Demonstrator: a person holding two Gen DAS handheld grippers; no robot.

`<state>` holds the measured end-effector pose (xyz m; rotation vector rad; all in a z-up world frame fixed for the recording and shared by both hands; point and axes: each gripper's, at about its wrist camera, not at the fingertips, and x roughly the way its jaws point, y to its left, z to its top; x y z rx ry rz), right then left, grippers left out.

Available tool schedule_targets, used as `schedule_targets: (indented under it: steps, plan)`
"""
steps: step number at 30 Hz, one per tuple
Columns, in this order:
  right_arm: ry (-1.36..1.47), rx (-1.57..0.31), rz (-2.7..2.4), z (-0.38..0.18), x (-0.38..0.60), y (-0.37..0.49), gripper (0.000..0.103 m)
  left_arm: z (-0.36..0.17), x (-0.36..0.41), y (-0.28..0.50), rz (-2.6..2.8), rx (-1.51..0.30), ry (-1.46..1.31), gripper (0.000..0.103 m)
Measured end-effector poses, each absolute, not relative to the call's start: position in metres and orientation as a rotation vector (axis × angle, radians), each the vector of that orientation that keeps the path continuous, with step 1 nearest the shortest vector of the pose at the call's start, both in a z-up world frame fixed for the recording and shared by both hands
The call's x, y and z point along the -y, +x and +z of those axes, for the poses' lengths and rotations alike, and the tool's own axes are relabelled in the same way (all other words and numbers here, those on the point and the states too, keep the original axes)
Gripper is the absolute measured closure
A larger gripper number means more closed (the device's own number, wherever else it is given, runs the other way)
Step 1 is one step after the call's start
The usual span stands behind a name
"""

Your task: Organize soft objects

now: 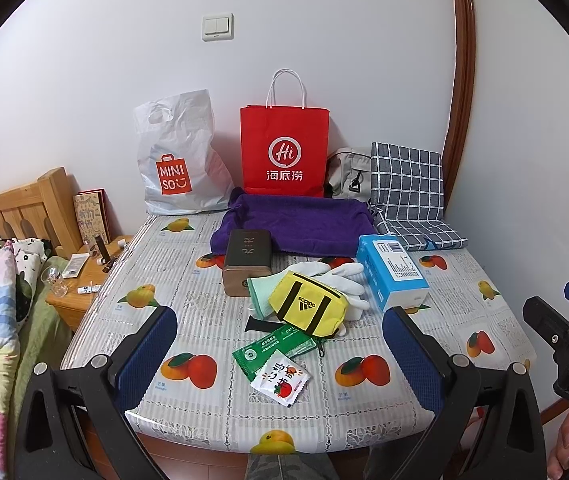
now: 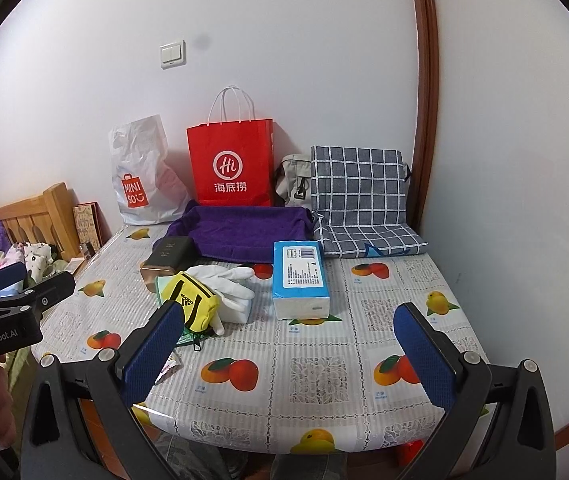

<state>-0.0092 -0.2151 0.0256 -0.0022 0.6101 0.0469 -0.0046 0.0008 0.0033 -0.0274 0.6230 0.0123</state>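
The left gripper (image 1: pixel 280 336) is hovering above the near edge of the table covered in a fruit-printed plastic cloth (image 1: pixel 464 292), its blue-padded fingers (image 1: pixel 152 344) spread wide and holding nothing. The right gripper (image 2: pixel 288 340) is hanging over the same near edge, further toward the right side, also spread wide and empty.

Near the middle of the tabletop a yellow fabric pouch with black straps (image 1: pixel 307 307) is lying on top of a pair of white cloth gloves (image 1: pixel 340 276) and a pale green glove (image 1: pixel 261 295). Just in front of it, toward the near edge, a green foil packet (image 1: pixel 272 350) and a small white sachet with a tomato print (image 1: pixel 281 382) are overlapping. A dark rectangular tin (image 1: pixel 247 260) is sitting just behind the gloves, and a blue-and-white pack of tissues (image 2: pixel 301 278) is lying just beside them to the right.

Along the far edge, a folded purple towel (image 1: pixel 296 220) is lying in front of a red paper carrier bag (image 1: pixel 284 152), with a white plastic shopping bag (image 1: pixel 176 160) at the far left corner and a grey checked cushion (image 2: pixel 358 196) at the far right corner.
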Motion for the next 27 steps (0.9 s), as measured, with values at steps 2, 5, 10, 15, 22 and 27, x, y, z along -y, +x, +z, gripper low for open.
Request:
schedule_targets:
  steps: [2,5,10,15,22,27]
  plan:
    - [-0.003,-0.609,0.047,0.0261,0.2147,-0.0099,0.0,0.0026,-0.0008,-0.0039,0.014,-0.622,-0.028,0.0]
    - [-0.001,-0.608,0.049,0.0261,0.2151,-0.0096,0.0,0.0029,-0.0008,-0.0044,0.013,-0.623,-0.028,0.0]
    - [0.003,-0.605,0.046,0.026,0.2151,-0.0116,0.0,0.0025,-0.0007,-0.0039,0.014,-0.623,-0.028,0.0]
    - [0.001,-0.605,0.045,0.0262,0.2144,-0.0121,0.0,0.0026,-0.0007,-0.004,0.014,-0.623,-0.028,0.0]
    - [0.003,-0.603,0.044,0.0266,0.2147,-0.0123,0.0,0.0027,-0.0009,-0.004,0.014,-0.623,-0.028,0.0]
    - [0.005,-0.604,0.042,0.0269,0.2151,-0.0112,0.0,0.0045,-0.0008,-0.0063,0.014,-0.622,-0.027,0.0]
